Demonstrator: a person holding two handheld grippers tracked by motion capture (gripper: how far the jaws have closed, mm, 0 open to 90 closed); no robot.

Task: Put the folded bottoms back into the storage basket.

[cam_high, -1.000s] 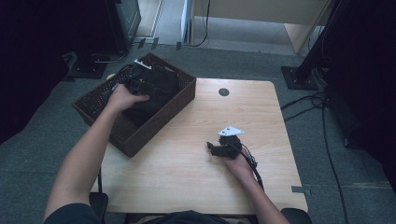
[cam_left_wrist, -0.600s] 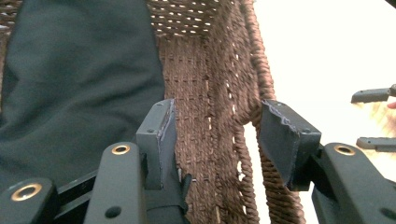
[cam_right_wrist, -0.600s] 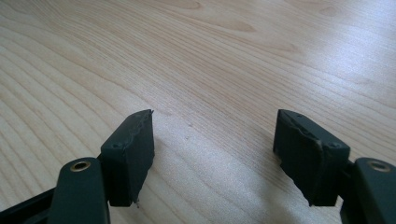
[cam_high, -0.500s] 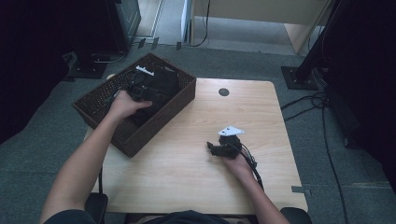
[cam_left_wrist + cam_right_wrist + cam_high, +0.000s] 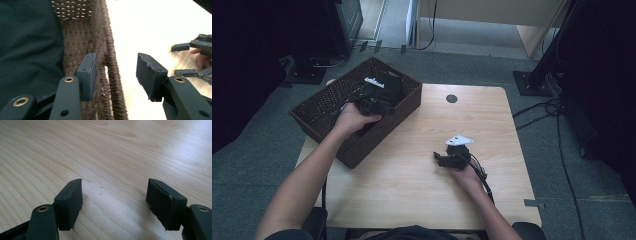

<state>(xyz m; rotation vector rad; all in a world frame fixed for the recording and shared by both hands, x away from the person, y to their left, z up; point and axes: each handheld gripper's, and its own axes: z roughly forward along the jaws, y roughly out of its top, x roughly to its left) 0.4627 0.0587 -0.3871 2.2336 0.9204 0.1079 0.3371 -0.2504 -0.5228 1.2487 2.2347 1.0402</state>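
Observation:
My left gripper (image 5: 374, 106) is inside a dark brown wicker basket (image 5: 357, 155) at the table's left. In the left gripper view its jaws (image 5: 116, 67) straddle the basket's woven wall (image 5: 110, 50), one pad inside and one over the table. They have just been closing, but gaps still show between the pads and the rim. Dark cloth (image 5: 27, 42) lies in the basket, and from above it shows as black stuff with a white tag (image 5: 387, 90). My right gripper (image 5: 439, 159) rests on the table with its jaws (image 5: 113, 192) open over bare wood. It also shows in the left gripper view (image 5: 192, 57).
The light wooden table (image 5: 412, 190) has a round cable hole (image 5: 451, 98) near its far edge. Cables trail on the grey floor at the right (image 5: 557, 115). Dark stands and furniture surround the table.
My left hand has drawn back toward the person and slightly right inside the basket, up to its near wall. The right hand and gripper have stayed put.

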